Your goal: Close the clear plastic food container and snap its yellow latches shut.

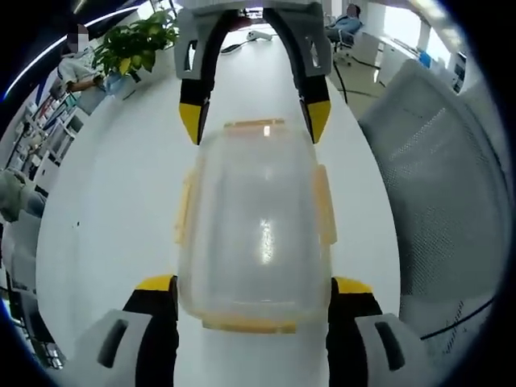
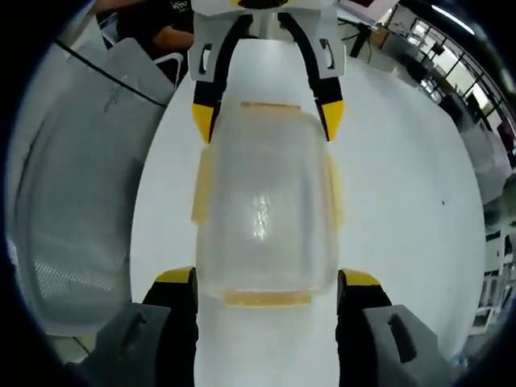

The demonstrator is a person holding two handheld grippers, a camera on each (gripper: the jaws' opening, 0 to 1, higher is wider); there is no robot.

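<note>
A grey mesh chair (image 1: 439, 185) stands beside the white worktop (image 1: 113, 210) in the left gripper view, and a leafy green plant (image 1: 137, 40) sits at the worktop's far end; seated people show beyond it, too small to tell more; in the right gripper view the same mesh chair (image 2: 76, 185) lies on the other side of the worktop (image 2: 403, 185), and office desks blur in the background. Nothing lies on the worktop between the tongs and the container.

The clear plastic container (image 1: 256, 226) rests on the worktop midway between the two tongs; its lid is on, frosted and glinting at the middle; yellow latches (image 1: 325, 205) show on all four sides, those on the long sides lying against the walls, though whether they are snapped home cannot be told; in the right gripper view the container (image 2: 264, 218) looks the same, with a latch (image 2: 268, 298) at the near end.

The left tongs (image 1: 254, 290) are spread wide, their yellow-tipped jaws flanking the near end of the container, just beside it; contact cannot be told; the right tongs (image 2: 268, 282) are likewise spread about the opposite end; each pair appears in the other's view, facing it across the container.
</note>
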